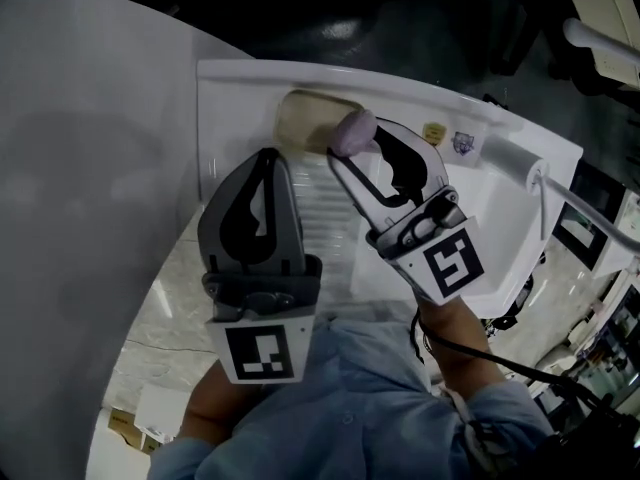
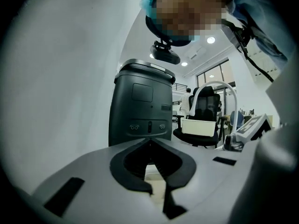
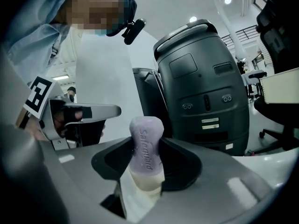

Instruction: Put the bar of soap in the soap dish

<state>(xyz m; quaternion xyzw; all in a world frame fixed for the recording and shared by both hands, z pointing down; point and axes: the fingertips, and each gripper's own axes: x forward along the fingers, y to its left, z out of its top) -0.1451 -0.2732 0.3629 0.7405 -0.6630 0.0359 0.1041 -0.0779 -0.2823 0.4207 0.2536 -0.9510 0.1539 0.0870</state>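
- Soap [image 3: 146, 146]: smooth, matt, waxy lilac bar with pressed lettering.
- Dish [image 1: 300, 118]: translucent beige plastic with a slight gloss.
- Basin [image 1: 240, 98]: glossy white, ceramic-looking, with a ribbed floor.
- Left gripper [image 1: 268, 156] and right gripper [image 1: 355, 140]: matt grey plastic.
- Counter [image 1: 165, 308]: polished, marble-look stone.
- Sleeves [image 1: 350, 388]: soft blue cloth.

The soap dish [image 1: 305, 118] sits on the back ledge of the basin [image 1: 215, 118], toward its left end. The bar of soap [image 1: 353, 133] stands between the jaws of the right gripper [image 1: 352, 148], at the dish's right end; whether they touch cannot be told. The left gripper [image 1: 268, 163] lies just left, before the dish. Two stickers [image 1: 434, 133] lie on the ledge right of the soap.
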